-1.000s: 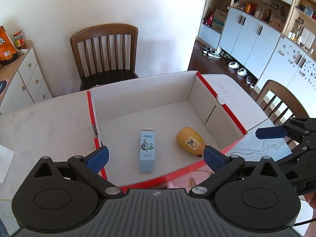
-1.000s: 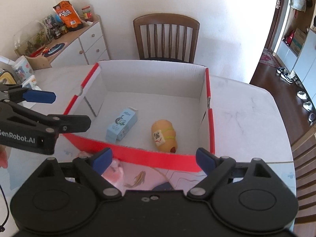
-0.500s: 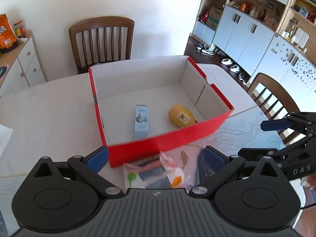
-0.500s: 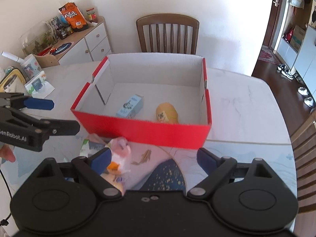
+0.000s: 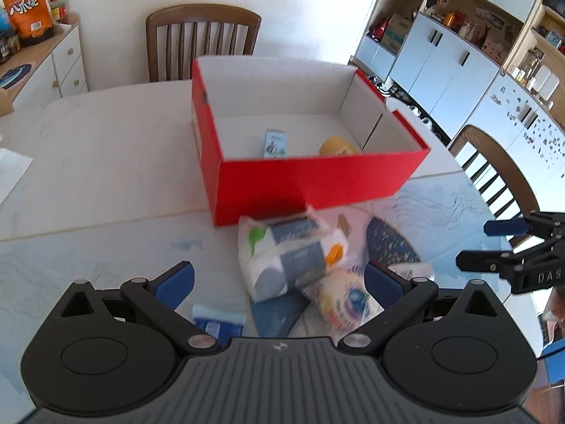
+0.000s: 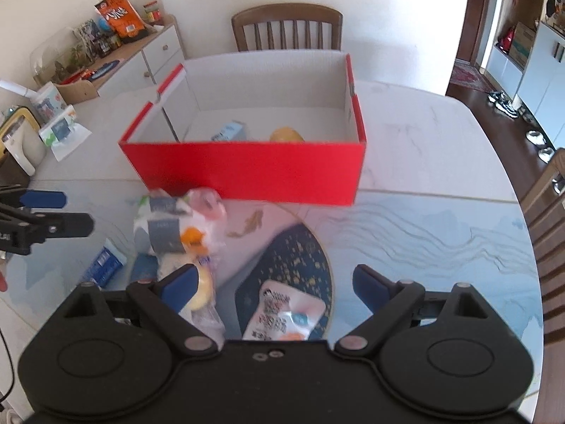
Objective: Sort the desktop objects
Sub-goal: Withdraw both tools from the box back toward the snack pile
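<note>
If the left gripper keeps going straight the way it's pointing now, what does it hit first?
Most likely the white snack packet, which lies on the table mat between the left gripper's open fingers and in front of the red box. Depth is hard to judge through the blur.

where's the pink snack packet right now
In the right wrist view the pink snack packet lies flat on the dark blue patch of the table mat, near the bottom centre, in front of the red box.

We read "DAS" on the right gripper (image 5: 508, 247) and Chinese characters "八爪烧" on the orange snack bag (image 5: 30, 10) at far left.
</note>
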A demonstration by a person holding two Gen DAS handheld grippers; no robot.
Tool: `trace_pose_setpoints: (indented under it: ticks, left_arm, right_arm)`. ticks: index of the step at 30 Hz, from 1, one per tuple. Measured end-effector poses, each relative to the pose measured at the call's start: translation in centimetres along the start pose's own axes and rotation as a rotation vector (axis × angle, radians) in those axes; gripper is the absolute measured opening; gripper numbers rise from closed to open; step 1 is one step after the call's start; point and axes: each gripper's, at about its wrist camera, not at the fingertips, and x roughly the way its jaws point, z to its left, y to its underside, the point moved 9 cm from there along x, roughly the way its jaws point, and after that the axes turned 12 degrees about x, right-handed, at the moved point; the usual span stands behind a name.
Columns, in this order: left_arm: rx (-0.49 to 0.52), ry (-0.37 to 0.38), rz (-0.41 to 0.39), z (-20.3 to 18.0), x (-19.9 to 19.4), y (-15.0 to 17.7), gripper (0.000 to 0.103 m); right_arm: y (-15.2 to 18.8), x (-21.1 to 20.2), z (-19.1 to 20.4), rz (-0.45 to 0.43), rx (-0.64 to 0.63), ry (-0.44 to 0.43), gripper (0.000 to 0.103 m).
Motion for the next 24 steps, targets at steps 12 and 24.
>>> trace_pose_setpoints:
  ticks: [12,24]
  left_arm:
    - [0.044,-0.035,0.027,0.1,0.6,4.6,0.103]
    - [0.016,-0.044,0.091,1.8,3.0,7.5,0.103]
  right_arm:
    - [4.7,2.5,-1.4,0.047,0.003,0.051,0.094]
    - [8.0,4.9,-2.1,0.101,0.033,0.071,0.094]
